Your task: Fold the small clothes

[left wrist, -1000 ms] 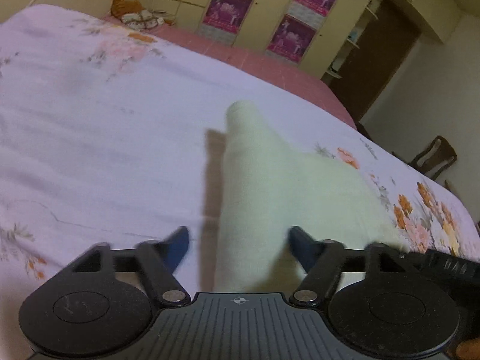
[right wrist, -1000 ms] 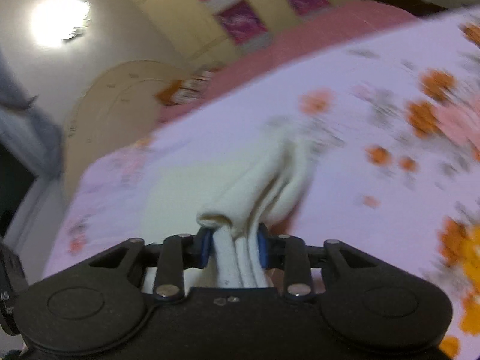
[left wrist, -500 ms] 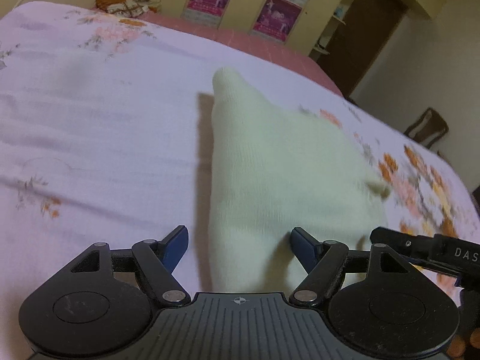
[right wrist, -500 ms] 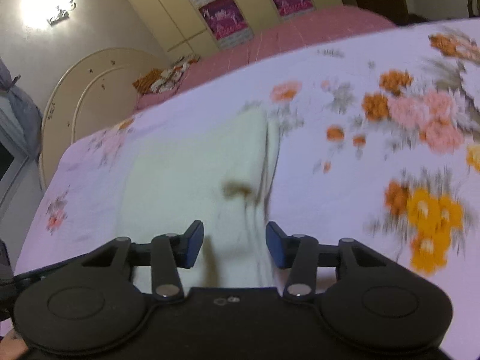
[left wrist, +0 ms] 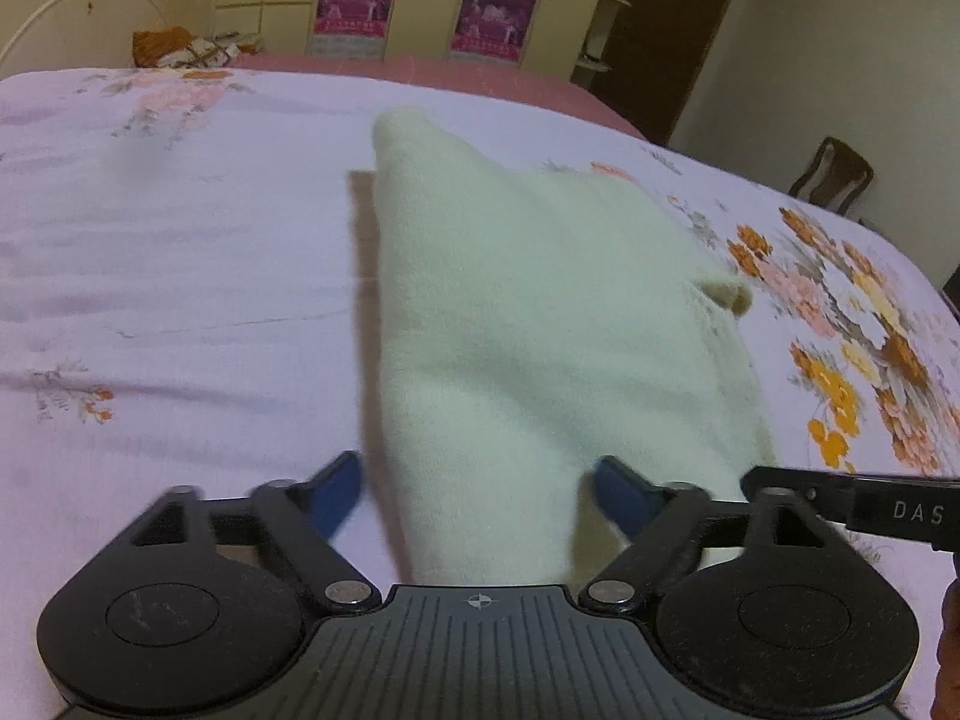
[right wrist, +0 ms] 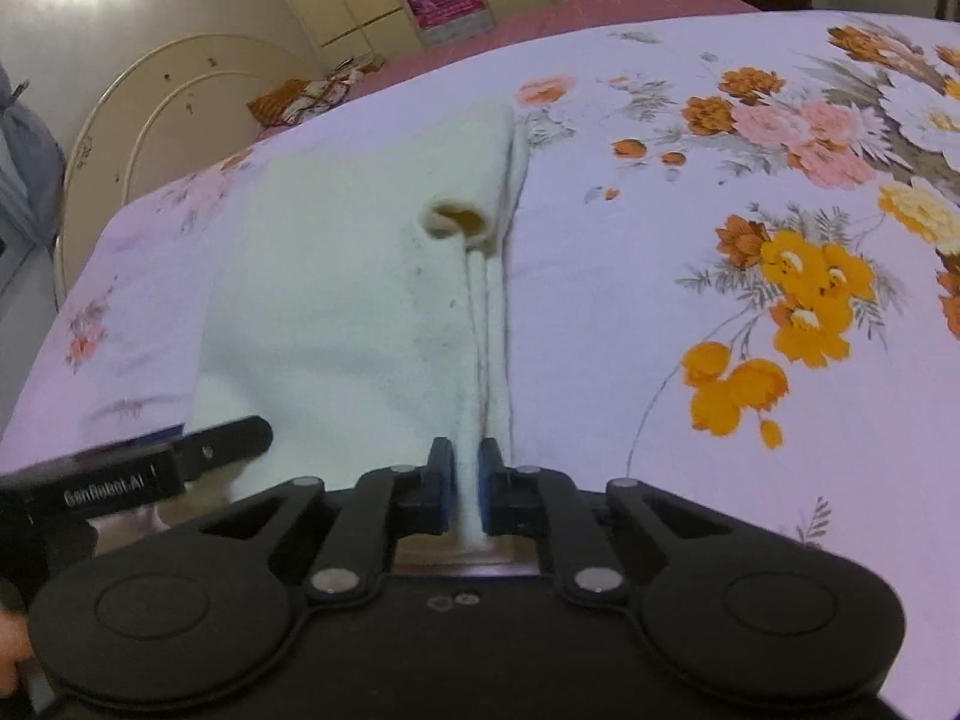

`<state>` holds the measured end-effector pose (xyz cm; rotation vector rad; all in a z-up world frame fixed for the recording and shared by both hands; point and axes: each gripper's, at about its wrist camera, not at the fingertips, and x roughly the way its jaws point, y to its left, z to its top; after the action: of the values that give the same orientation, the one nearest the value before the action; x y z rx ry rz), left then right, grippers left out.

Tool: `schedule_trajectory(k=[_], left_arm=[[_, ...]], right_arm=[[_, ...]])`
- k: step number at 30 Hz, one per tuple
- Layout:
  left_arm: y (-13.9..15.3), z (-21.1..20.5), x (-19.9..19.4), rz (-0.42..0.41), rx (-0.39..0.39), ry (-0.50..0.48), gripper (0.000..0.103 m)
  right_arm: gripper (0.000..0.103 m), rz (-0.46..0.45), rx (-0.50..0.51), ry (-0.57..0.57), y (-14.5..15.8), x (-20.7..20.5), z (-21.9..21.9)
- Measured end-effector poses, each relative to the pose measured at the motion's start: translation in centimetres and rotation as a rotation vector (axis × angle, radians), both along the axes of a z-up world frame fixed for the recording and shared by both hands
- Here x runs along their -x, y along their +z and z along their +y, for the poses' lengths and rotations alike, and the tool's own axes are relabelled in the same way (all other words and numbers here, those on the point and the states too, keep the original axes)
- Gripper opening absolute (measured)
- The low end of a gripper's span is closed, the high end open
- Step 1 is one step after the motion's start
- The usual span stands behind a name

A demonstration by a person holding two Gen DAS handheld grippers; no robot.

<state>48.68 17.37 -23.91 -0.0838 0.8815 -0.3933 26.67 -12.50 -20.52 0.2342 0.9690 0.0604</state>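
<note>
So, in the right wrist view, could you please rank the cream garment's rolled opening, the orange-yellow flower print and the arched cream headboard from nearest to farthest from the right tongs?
1. Rolled opening of the cream knitted garment: straight ahead of the right tongs, which pinch its edge.
2. Orange-yellow flower print: on the sheet, right; distance close to the opening's, hard to separate.
3. Arched cream headboard: far left, beyond the bed.

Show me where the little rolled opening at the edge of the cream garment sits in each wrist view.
Left wrist: the rolled opening is right of centre, on the cream garment's right edge, beyond the open left gripper.
Right wrist: the opening is upper middle, straight ahead of the right gripper, which is shut on the garment's edge.
Shared landmark: the orange flowers printed on the bedsheet, right of the garment.
</note>
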Motion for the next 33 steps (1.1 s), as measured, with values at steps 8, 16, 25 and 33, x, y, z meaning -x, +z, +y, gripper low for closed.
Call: schedule_trajectory(k=[8, 16, 25, 33], left_arm=[[0.1, -0.5, -0.1, 0.021, -0.006, 0.011, 0.103], [0.1, -1.3, -0.3, 0.036, -0.039, 0.059, 0.103], [0.2, -2.7, -0.4, 0.058, -0.1, 0.134, 0.103], [0.2, -3.1, 0.0, 0.068, -0.135, 0.17, 0.103]], right_arm=[[0.026, -0.076, 0.051, -0.024, 2.2, 1.1, 0.9], [0.026, 0.009, 0.088, -0.021, 0.9, 0.8, 0.7], [0.036, -0.059, 0.063, -0.033, 2.8, 0.0, 1.1], [0.043, 0.029, 0.134, 0.007, 0.4, -0.6, 2.1]])
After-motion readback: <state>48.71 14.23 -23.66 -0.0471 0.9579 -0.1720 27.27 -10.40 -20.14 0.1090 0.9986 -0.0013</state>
